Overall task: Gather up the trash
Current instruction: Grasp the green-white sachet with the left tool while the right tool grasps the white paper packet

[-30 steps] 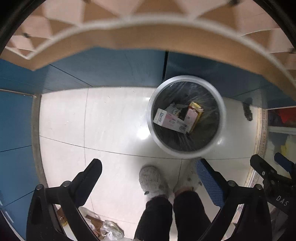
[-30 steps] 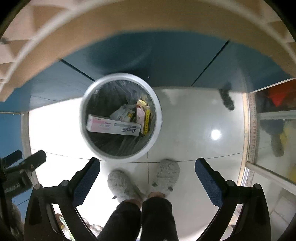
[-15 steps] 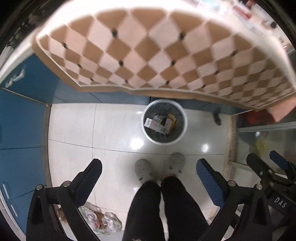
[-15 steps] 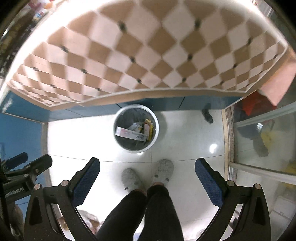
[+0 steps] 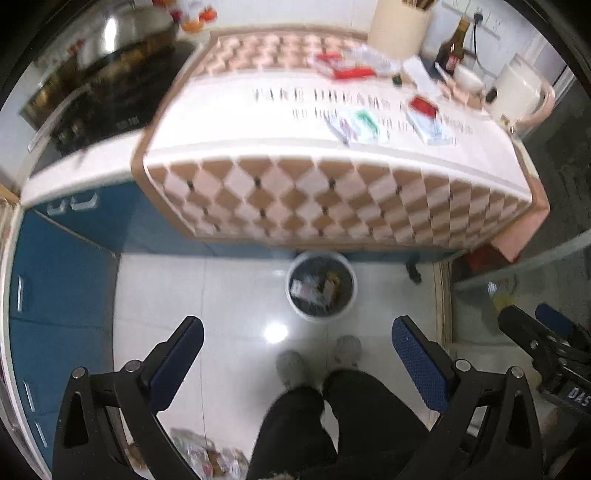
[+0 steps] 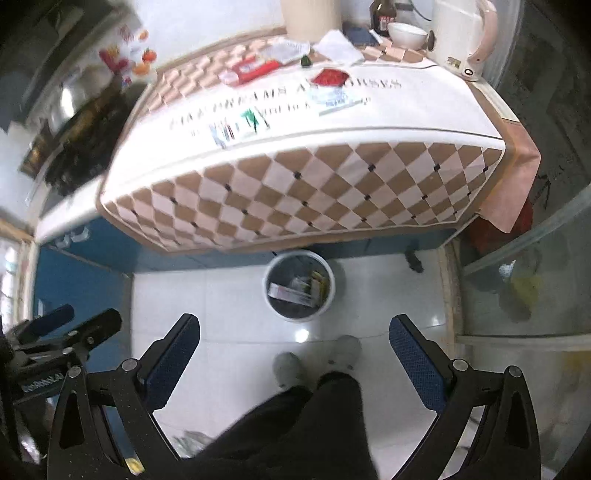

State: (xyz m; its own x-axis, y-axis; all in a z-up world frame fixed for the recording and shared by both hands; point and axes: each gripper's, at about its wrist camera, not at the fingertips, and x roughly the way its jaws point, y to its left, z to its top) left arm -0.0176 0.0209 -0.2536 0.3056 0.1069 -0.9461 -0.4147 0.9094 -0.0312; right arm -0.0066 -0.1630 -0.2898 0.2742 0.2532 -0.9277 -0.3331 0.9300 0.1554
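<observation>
A white trash bin (image 5: 320,283) with a black liner stands on the floor below the counter edge, holding boxes and wrappers; it also shows in the right wrist view (image 6: 298,284). On the counter's checkered cloth (image 5: 332,206) lie wrappers: a green-marked one (image 5: 364,125), a red packet (image 5: 424,106) and a red-white box (image 5: 341,68). My left gripper (image 5: 295,354) is open and empty, high above the floor. My right gripper (image 6: 293,350) is open and empty too.
A white kettle (image 6: 460,37), a bowl (image 6: 406,35), a brown bottle (image 5: 452,51) and a cream canister (image 5: 400,27) stand at the counter's back. A stove with a pot (image 5: 92,74) is at the left. Blue cabinets (image 5: 55,295) line the floor. My feet (image 5: 317,358) stand before the bin.
Both grippers have risen and pulled back from just above the bin. The counter top with its litter has come into view. Both stay open and empty.
</observation>
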